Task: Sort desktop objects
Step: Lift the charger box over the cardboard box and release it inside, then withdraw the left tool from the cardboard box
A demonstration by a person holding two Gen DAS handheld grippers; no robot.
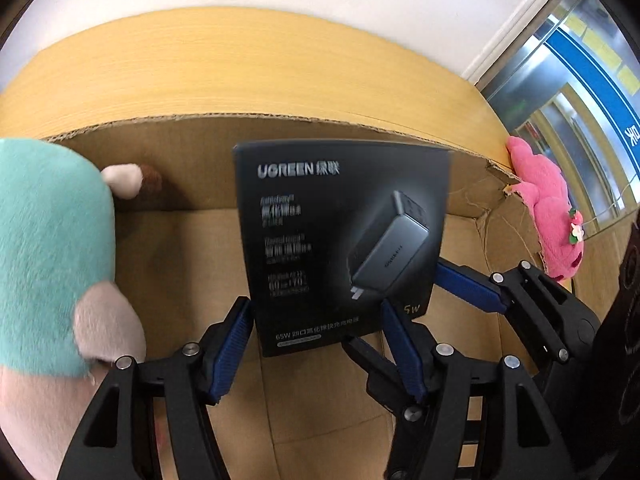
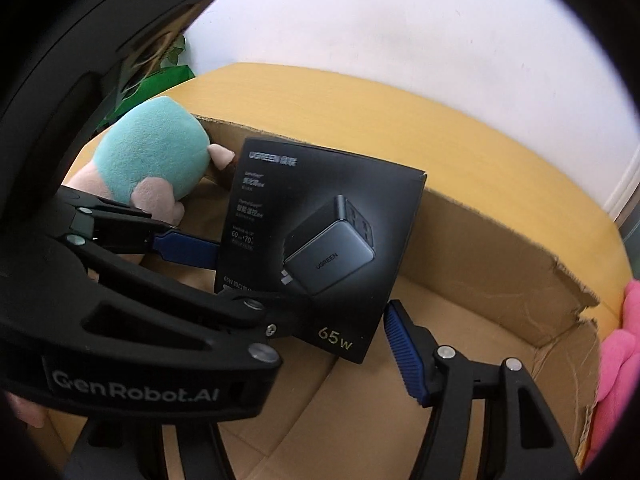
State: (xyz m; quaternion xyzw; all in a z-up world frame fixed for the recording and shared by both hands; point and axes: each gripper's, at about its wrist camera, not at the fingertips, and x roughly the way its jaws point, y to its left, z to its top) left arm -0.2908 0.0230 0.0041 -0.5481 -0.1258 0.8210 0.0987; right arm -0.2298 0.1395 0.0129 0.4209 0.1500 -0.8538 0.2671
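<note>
Yellow table point(image 1: 240, 68) carries an open cardboard box point(image 1: 192, 240); the left hand-held gripper point(image 1: 316, 344) clamps the black charger box point(image 1: 340, 240) above it. From the right, the right hand-held gripper point(image 2: 340, 336) grips its near corner. Next, probably lowering and releasing inside.

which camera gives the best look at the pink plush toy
The left wrist view. There the pink plush toy shows nearly whole, beside the torn corner of the cardboard box. The right wrist view catches only a pink sliver cut off at its right edge.
</note>
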